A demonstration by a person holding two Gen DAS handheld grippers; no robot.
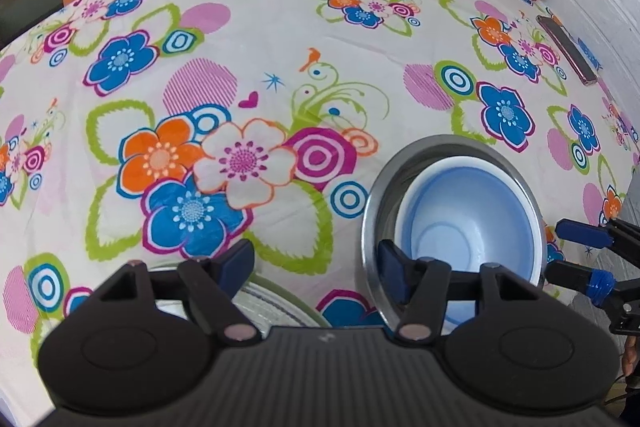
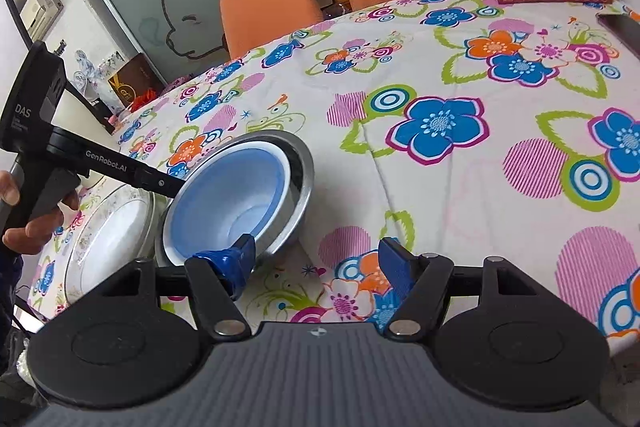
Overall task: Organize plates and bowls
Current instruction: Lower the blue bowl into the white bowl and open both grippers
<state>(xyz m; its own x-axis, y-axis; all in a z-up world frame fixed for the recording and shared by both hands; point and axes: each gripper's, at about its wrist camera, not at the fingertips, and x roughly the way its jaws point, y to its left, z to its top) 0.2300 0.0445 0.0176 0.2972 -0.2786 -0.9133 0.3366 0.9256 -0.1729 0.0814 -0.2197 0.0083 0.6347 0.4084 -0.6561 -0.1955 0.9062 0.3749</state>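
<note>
Both grippers' jaws gape wide, empty; blue bowl (image 1: pixel 468 215) (mouth up) nests inside steel bowl (image 1: pixel 376 203).

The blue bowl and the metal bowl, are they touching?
Touching. In the right wrist view the blue bowl sits nested inside the metal bowl, its white rim resting against the steel wall; the left wrist view shows the same nesting.

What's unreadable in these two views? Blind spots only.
- Plate: left wrist view, mostly hidden behind the left gripper.
- Phone: right wrist view, cut off by the right edge.
- Blue bowl in steel bowl: near rims hidden by the right gripper, so finger contact is unclear.
</note>
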